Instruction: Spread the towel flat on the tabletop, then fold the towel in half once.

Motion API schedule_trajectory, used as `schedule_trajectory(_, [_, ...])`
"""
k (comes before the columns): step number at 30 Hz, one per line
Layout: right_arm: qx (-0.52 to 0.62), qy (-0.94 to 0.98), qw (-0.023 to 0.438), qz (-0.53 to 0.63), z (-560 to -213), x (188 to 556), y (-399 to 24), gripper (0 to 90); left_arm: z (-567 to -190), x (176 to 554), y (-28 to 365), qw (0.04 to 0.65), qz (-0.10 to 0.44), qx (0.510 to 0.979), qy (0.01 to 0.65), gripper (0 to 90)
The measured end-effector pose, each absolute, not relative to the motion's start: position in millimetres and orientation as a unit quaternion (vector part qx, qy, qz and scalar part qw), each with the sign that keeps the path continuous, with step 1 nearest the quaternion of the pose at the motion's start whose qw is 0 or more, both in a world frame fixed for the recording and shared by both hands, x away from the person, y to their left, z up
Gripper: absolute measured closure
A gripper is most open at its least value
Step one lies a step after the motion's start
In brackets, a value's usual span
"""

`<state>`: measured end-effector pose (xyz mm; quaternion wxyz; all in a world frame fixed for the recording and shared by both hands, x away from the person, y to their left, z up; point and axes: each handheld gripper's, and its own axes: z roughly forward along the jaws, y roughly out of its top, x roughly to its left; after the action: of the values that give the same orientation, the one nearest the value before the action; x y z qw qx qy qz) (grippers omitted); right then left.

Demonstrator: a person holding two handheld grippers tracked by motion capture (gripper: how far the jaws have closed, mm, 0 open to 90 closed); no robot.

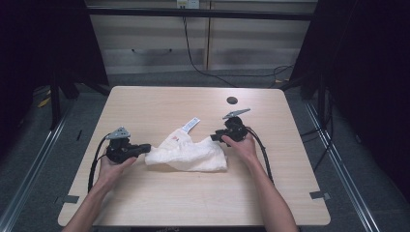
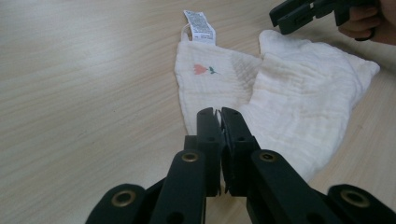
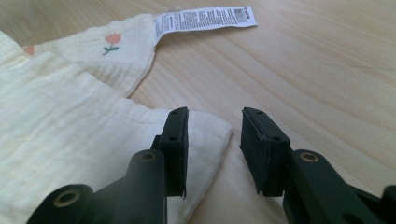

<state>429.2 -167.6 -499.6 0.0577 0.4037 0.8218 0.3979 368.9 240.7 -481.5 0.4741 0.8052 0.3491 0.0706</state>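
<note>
- The light wood-grain surface has rounded corners and a dark round hole near its far edge.
- A crumpled white cloth with a label lies mid-surface.

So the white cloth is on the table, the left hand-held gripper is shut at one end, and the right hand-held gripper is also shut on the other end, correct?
Not quite. The right hand-held gripper is open: the right gripper view shows its jaws apart, with a corner of the white cloth between them. The rest holds: the cloth lies on the table, and the left hand-held gripper is shut at its end.

Crinkled muslin cloth, matt wood table
</note>
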Motion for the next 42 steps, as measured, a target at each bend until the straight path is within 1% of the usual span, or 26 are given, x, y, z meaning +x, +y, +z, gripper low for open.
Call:
schedule_trajectory(3, [0.404,0.823,0.055,0.395,-506.1,431.4,-164.9,62.1,-482.6,368.9,239.6,0.470,0.068,0.809,0.347,87.0])
schedule_trajectory(6, [0.408,0.816,0.056,0.405,-508.7,429.2,-162.3,64.6,-481.4,368.7,240.5,0.472,0.071,0.808,0.346,86.8])
schedule_trajectory(8, [0.394,0.826,0.063,0.398,-508.1,426.8,-157.2,70.7,-481.0,368.5,241.2,0.472,0.072,0.807,0.348,86.8])
schedule_trajectory(9, [0.394,0.826,0.063,0.398,-508.1,426.8,-157.2,70.7,-481.0,368.5,241.2,0.472,0.072,0.807,0.348,86.8])
schedule_trajectory(10, [0.394,0.827,0.065,0.397,-507.9,425.7,-155.2,73.6,-480.7,368.3,241.0,0.474,0.071,0.805,0.349,86.8])
schedule_trajectory(11, [0.390,0.828,0.066,0.396,-508.2,425.2,-153.5,78.3,-480.6,368.2,240.8,0.475,0.071,0.804,0.350,86.8])
schedule_trajectory(12, [0.388,0.830,0.068,0.394,-508.3,424.1,-152.1,84.8,-480.5,368.1,240.8,0.475,0.071,0.804,0.349,86.8])
schedule_trajectory(13, [0.388,0.830,0.068,0.394,-508.3,424.1,-152.1,84.8,-480.5,368.1,240.8,0.475,0.071,0.804,0.349,86.8])
schedule_trajectory(14, [0.388,0.827,0.068,0.401,-508.0,423.2,-153.1,87.0,-479.9,368.0,241.4,0.474,0.072,0.806,0.348,86.8])
schedule_trajectory(19, [0.389,0.813,0.066,0.428,-498.9,419.6,-159.1,87.7,-476.5,366.1,242.0,0.484,0.072,0.799,0.350,86.9])
schedule_trajectory(20, [0.385,0.807,0.070,0.442,-489.1,416.0,-163.9,87.9,-474.2,364.8,242.2,0.488,0.072,0.798,0.348,86.9])
schedule_trajectory(21, [0.385,0.807,0.070,0.442,-489.1,416.0,-163.9,87.9,-474.2,364.8,242.2,0.488,0.072,0.798,0.348,87.0])
schedule_trajectory(23, [0.385,0.800,0.080,0.453,-476.5,411.3,-171.1,87.9,-470.7,363.3,242.1,0.496,0.073,0.791,0.352,87.0])
schedule_trajectory(29, [0.387,0.787,0.092,0.471,-458.3,401.9,-185.1,88.0,-457.2,364.4,242.8,0.517,0.075,0.778,0.350,87.1])
schedule_trajectory(33, [0.384,0.785,0.109,0.473,-437.5,397.7,-195.4,88.1,-446.1,366.2,233.0,0.524,0.083,0.778,0.335,87.4])
schedule_trajectory(35, [0.383,0.785,0.109,0.475,-434.4,397.4,-197.3,88.1,-444.1,367.4,231.3,0.528,0.081,0.776,0.336,87.4])
schedule_trajectory(39, [0.387,0.776,0.124,0.483,-416.1,395.6,-208.1,88.2,-421.9,374.2,226.2,0.543,0.093,0.768,0.328,87.4])
schedule_trajectory(40, [0.387,0.776,0.124,0.483,-416.1,395.6,-208.1,88.2,-421.9,374.2,226.2,0.543,0.093,0.768,0.328,87.4])
schedule_trajectory(41, [0.388,0.772,0.131,0.485,-408.6,396.1,-213.5,88.2,-409.1,378.0,224.8,0.548,0.102,0.765,0.324,87.5])
schedule_trajectory(42, [0.388,0.772,0.131,0.485,-408.6,396.1,-213.5,88.2,-409.1,378.0,224.8,0.548,0.102,0.765,0.324,87.5])
